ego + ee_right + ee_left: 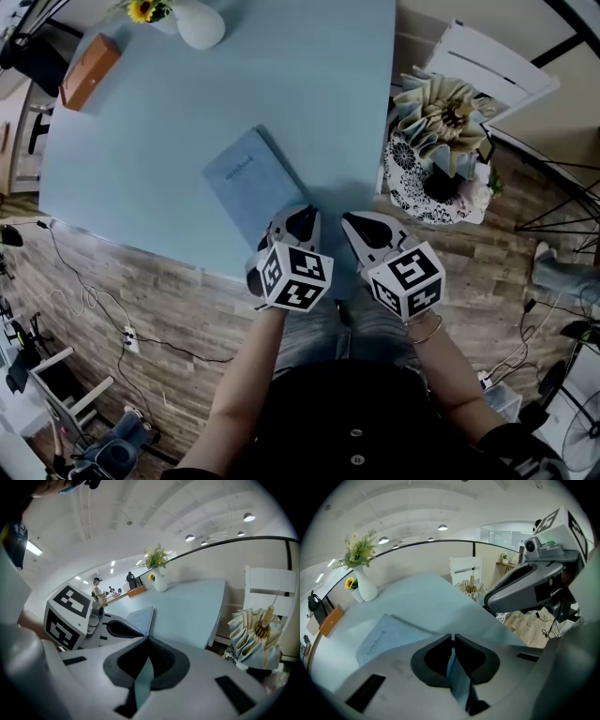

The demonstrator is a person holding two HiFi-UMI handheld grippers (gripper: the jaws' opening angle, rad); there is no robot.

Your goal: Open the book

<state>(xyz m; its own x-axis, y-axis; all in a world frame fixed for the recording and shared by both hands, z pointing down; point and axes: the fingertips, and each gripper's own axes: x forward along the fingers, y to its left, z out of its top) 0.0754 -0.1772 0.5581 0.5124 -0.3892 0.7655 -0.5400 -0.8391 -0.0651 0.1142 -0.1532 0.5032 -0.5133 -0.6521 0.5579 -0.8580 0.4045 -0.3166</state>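
Note:
A pale blue notebook lies shut on the light blue table, near its front edge. My left gripper is at the book's near right corner. In the left gripper view the jaws are pressed together where the cover's edge runs in, seemingly pinching it. My right gripper hovers just to the right of the book, over the table's front edge. In the right gripper view its jaws meet with nothing between them, and the book lies ahead to the left.
A white vase with flowers and an orange-brown box stand at the table's far left. Off the table's right side are a white chair and a patterned holder of folded paper. Wooden floor with cables lies below.

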